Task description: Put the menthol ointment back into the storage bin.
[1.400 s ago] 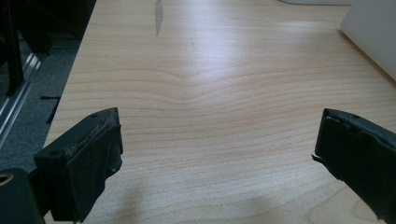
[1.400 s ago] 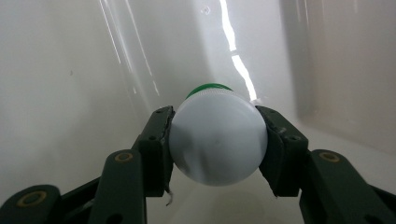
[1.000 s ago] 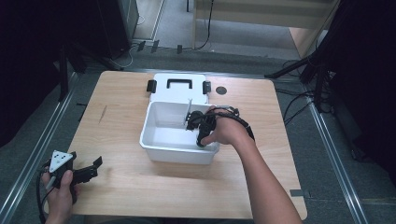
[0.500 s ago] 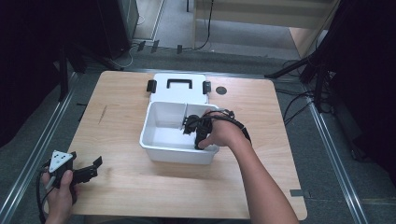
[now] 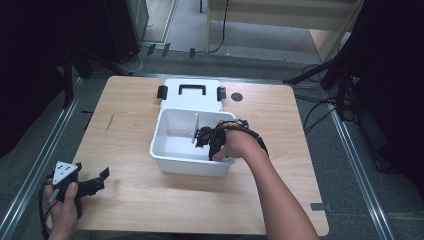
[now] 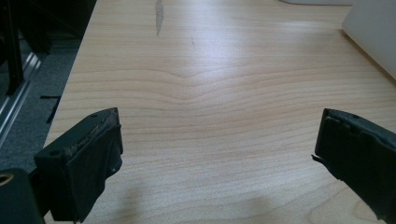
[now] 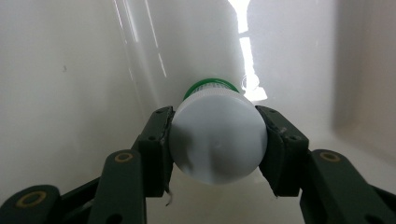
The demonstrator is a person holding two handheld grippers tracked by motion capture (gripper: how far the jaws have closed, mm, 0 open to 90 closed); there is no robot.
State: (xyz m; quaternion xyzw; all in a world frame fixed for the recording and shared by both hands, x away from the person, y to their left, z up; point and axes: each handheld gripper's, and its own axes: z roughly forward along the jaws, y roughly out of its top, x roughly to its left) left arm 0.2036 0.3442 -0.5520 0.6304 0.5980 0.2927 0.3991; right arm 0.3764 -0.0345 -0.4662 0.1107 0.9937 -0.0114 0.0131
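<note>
Right gripper view has the right tongs (image 7: 217, 144) clamped on a small white bottle (image 7: 217, 140) with a green ring at its far end, inside the white bin (image 5: 170, 160). High view places that bin mid-bench, its lid (image 5: 190, 95) lying just behind it. Left tongs (image 5: 92, 182) rest near the wooden bench's (image 5: 135, 205) front-left corner, jaws wide apart
</note>
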